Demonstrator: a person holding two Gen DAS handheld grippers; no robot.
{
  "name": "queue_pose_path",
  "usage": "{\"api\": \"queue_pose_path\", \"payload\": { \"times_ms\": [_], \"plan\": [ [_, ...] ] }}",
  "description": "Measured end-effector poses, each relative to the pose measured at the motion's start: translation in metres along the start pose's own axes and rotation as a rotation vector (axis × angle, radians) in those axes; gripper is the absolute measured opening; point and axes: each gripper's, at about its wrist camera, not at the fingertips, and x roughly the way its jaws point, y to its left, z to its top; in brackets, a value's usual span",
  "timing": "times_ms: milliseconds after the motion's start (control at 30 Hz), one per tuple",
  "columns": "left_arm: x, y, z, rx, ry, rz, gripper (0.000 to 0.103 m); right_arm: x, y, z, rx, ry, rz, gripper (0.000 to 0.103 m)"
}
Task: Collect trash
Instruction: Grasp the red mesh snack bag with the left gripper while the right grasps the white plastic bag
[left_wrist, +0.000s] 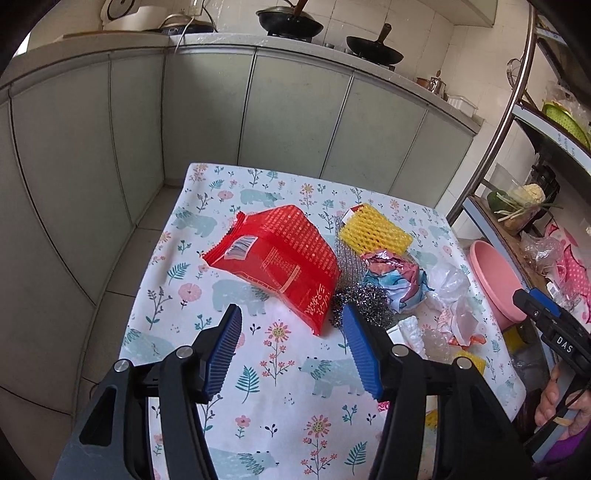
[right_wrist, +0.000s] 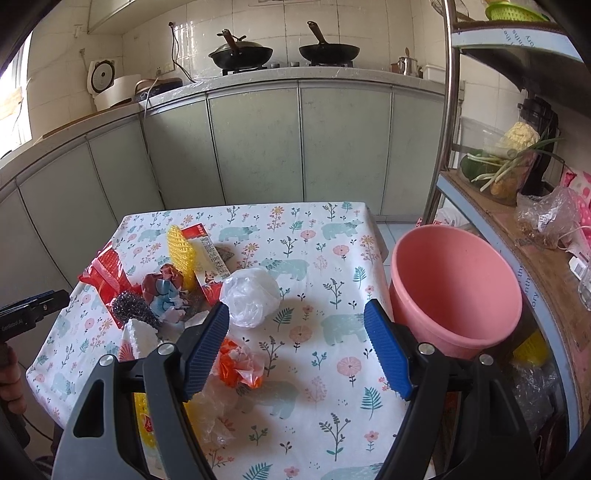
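Hovering with jaws spread and empty, the left gripper (left_wrist: 291, 314) and right gripper (right_wrist: 295, 314) have collected nothing: the round pink plastic bucket (right_wrist: 454, 284), right of the floral-clothed worktop (right_wrist: 317, 236), looks empty, while the red foil snack bag (left_wrist: 280, 262), steel-wool scourer (left_wrist: 364, 302) and crumpled clear plastic bag (right_wrist: 251, 291) lie on its left half.

Tabletop (right_wrist: 332, 258) covered in matt printed cloth, bears and flowers. Red bag (left_wrist: 280, 266) is glossy plastic film, creased. Steel wool scourer (left_wrist: 364, 302) is rough, shiny metal wire. Yellow foam net (left_wrist: 375, 230) is soft matt mesh. White bag (right_wrist: 249, 295) is thin translucent plastic, crinkled. Orange wrapper (right_wrist: 236, 365) is glossy film. Pink bucket (right_wrist: 454, 291) is smooth matt plastic. Fingers (right_wrist: 205, 350) have blue ribbed rubbery pads on matt black plastic arms with metal pins. Woks (right_wrist: 240, 53) look dark matt metal; the shelf pole (right_wrist: 448, 110) is polished metal.
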Motion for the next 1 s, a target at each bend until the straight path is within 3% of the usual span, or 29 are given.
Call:
{"api": "queue_pose_path", "payload": {
  "times_ms": [333, 600, 767, 833, 933, 1000],
  "plan": [
    [0.05, 0.016, 0.02, -0.187, 0.122, -0.071, 0.059, 0.014, -0.015, -0.002, 0.051, 0.04, 0.116, 0.076],
    [0.087, 0.011, 0.039, -0.22, 0.166, -0.044, 0.06, 0.025, -0.009, 0.006, 0.042, 0.051, 0.208, 0.076],
    [0.101, 0.012, 0.043, -0.208, 0.176, -0.029, 0.044, 0.035, -0.001, 0.009, 0.021, 0.068, 0.234, 0.076],
    [0.105, 0.013, 0.043, -0.194, 0.181, -0.017, 0.023, 0.04, 0.001, 0.011, 0.021, 0.079, 0.248, 0.076],
    [0.11, 0.013, 0.043, -0.173, 0.184, -0.004, 0.006, 0.048, 0.002, 0.011, 0.025, 0.099, 0.268, 0.076],
    [0.111, 0.014, 0.043, -0.16, 0.178, 0.0, 0.003, 0.054, 0.002, 0.012, 0.024, 0.11, 0.272, 0.076]
  ]
}}
